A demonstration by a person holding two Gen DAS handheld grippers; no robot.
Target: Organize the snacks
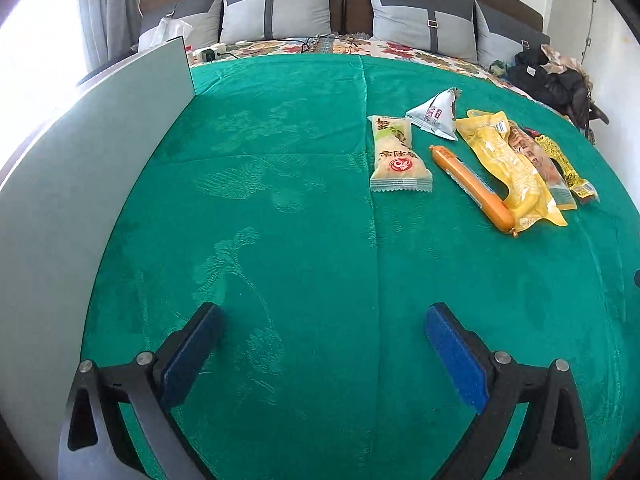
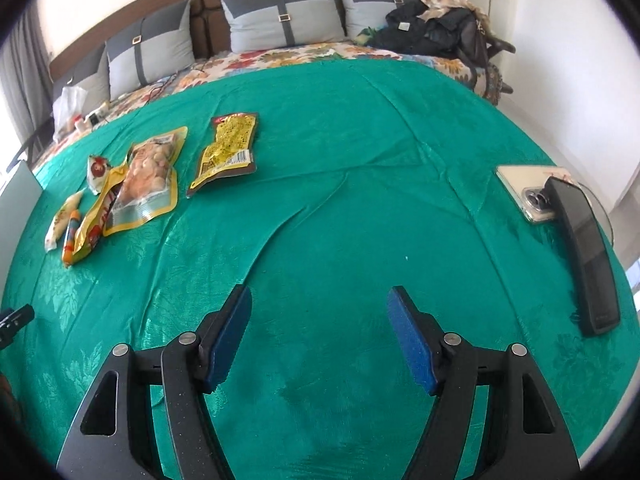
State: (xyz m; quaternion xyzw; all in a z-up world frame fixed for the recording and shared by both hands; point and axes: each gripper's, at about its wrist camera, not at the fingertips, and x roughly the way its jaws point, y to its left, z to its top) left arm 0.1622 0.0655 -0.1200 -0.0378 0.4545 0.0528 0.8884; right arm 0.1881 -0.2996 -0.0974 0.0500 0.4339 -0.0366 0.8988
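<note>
Several snack packs lie in a row on the green bedspread. In the left wrist view they are at the right: a pale cake pack, a white triangular pack, an orange sausage, a yellow corn pack and a yellow-brown strip pack. The right wrist view shows them at the left: the sausage, a meat pack and the strip pack. My left gripper is open and empty, well short of the snacks. My right gripper is open and empty over bare cloth.
A grey board stands along the bed's left side. A phone and a black remote lie at the right edge. Pillows and dark clothes are at the bed's head.
</note>
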